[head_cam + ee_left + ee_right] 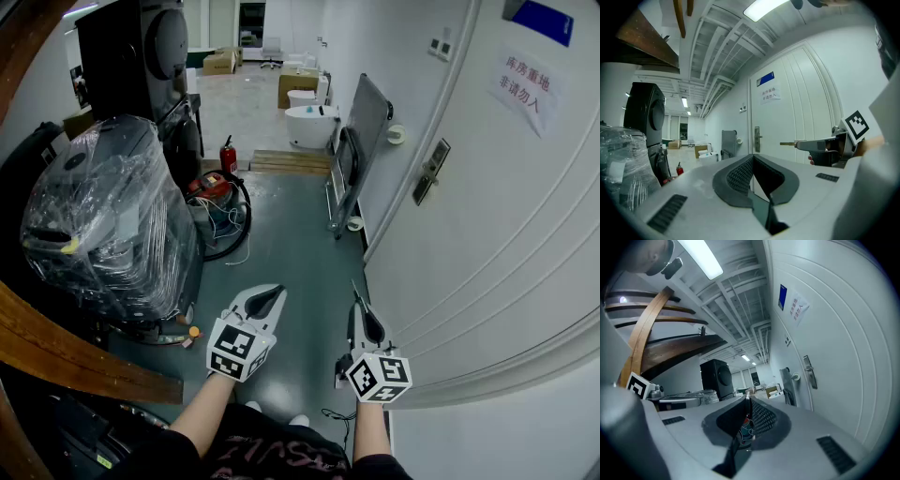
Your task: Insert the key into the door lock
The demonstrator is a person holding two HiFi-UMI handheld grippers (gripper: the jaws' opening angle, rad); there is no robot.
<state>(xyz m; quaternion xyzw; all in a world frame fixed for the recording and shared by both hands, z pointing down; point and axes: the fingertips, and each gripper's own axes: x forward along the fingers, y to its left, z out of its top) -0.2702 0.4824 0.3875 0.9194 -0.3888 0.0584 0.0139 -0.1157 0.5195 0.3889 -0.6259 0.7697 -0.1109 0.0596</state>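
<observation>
The white door point(487, 244) fills the right side of the head view, and its metal lock plate with handle point(429, 172) sits far ahead of both grippers. My right gripper point(359, 302) is shut on a brass key point(354, 287) whose blade sticks forward past the tips. In the left gripper view the key point(788, 143) points left toward the lock point(757, 139), well short of it. In the right gripper view the key point(747, 401) shows edge-on, with the lock point(809, 373) off to the right. My left gripper point(277, 292) hangs beside it, its tips together and nothing between them.
A plastic-wrapped machine point(108, 220) and a tall black unit point(141, 56) stand at the left. A grey panel on a trolley point(361, 141) leans on the wall beyond the door. A red fire extinguisher point(228, 157) and white tubs point(309, 122) lie further down the corridor. A paper sign point(527, 89) hangs on the door.
</observation>
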